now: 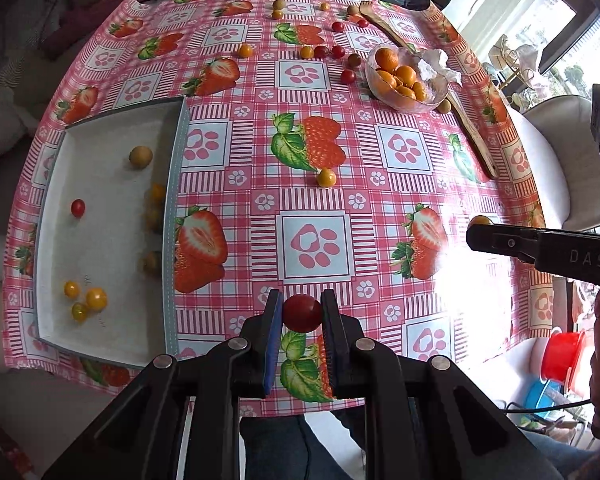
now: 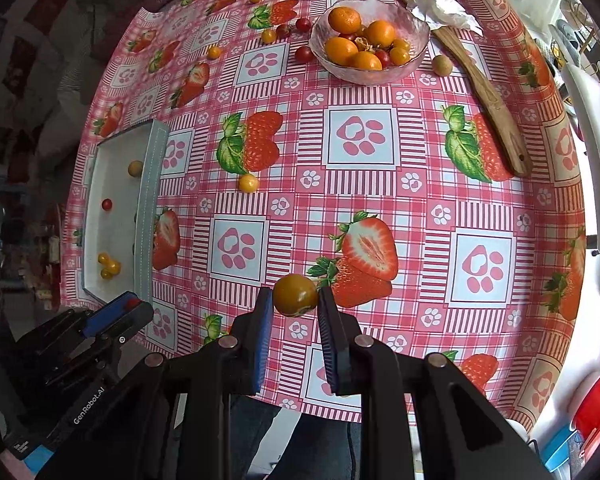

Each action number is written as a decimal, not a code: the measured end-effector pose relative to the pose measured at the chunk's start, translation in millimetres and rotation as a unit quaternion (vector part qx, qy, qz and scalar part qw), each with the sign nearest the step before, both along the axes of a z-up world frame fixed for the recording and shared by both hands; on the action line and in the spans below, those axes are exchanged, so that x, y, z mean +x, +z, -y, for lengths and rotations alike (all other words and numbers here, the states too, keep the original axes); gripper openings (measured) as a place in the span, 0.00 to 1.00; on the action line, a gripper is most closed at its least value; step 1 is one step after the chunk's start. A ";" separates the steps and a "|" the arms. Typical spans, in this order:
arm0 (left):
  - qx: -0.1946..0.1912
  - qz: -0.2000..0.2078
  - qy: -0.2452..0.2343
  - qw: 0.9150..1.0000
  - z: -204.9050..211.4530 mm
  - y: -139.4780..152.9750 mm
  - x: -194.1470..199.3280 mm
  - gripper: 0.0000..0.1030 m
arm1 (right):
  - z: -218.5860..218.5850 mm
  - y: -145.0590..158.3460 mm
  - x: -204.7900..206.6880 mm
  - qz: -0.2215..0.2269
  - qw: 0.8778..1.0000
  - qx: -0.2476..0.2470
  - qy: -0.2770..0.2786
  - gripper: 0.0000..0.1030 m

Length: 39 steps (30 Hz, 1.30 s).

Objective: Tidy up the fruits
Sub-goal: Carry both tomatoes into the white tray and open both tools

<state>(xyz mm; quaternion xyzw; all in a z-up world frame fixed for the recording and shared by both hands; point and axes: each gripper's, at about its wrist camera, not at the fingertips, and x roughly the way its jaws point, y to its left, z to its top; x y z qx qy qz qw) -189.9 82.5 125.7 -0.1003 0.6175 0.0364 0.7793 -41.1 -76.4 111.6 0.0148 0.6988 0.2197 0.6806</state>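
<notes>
My left gripper (image 1: 301, 314) is shut on a red cherry tomato (image 1: 302, 313), held above the near edge of the strawberry-print table. My right gripper (image 2: 295, 295) is shut on a yellow-brown cherry tomato (image 2: 295, 295), also lifted over the cloth. In the left wrist view the right gripper (image 1: 478, 232) pokes in from the right with its fruit just showing. A grey tray (image 1: 178, 184) on the left holds several small red and yellow tomatoes. A glass bowl (image 2: 418, 54) at the back holds oranges and small tomatoes. Loose tomatoes lie scattered at the far side; one yellow tomato (image 1: 326, 178) sits mid-table.
A long wooden spoon (image 2: 484, 92) lies along the right side past the bowl, with crumpled white paper (image 2: 446, 8) beside it. A brownish round fruit (image 2: 442, 65) rests next to the bowl. A white chair (image 1: 560, 136) stands off the right edge; red and blue tubs (image 1: 564, 360) sit on the floor.
</notes>
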 end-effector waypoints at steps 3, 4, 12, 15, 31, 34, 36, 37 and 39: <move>0.009 0.010 0.009 1.000 -11.4 8.4 -1.7 0.20 | -5.7 2.8 0.2 0.003 1.000 0.004 0.003 0.24; 0.011 0.013 0.013 1.000 -15.9 10.1 -2.3 0.20 | -7.8 3.3 0.5 0.003 1.000 0.004 0.004 0.24; 0.009 0.022 0.026 0.999 -62.8 7.5 -0.4 0.20 | -35.0 7.3 4.5 0.015 1.000 0.001 -0.001 0.24; 0.004 0.024 0.013 1.000 -84.9 3.3 0.1 0.20 | -52.4 6.8 4.6 0.020 1.000 -0.003 -0.011 0.24; 0.011 -0.002 -0.012 1.000 -233.4 -34.6 -2.7 0.20 | -214.9 -0.3 -2.3 0.016 0.999 -0.011 -0.027 0.24; 0.013 -0.017 -0.007 1.000 -245.7 -51.1 -2.9 0.20 | -241.6 -5.6 -0.7 0.012 1.000 -0.014 -0.011 0.24; 0.009 -0.026 -0.002 1.000 -251.8 -62.5 -2.6 0.20 | -256.3 -11.8 -0.3 0.006 1.000 -0.015 -0.001 0.24; 0.008 -0.030 -0.001 1.000 -253.8 -68.1 -2.4 0.20 | -262.9 -15.6 -0.1 0.004 1.000 -0.018 0.005 0.24; 0.009 -0.037 0.000 0.999 -256.2 -78.6 -1.3 0.20 | -274.6 -23.9 0.6 -0.002 1.000 -0.023 0.013 0.24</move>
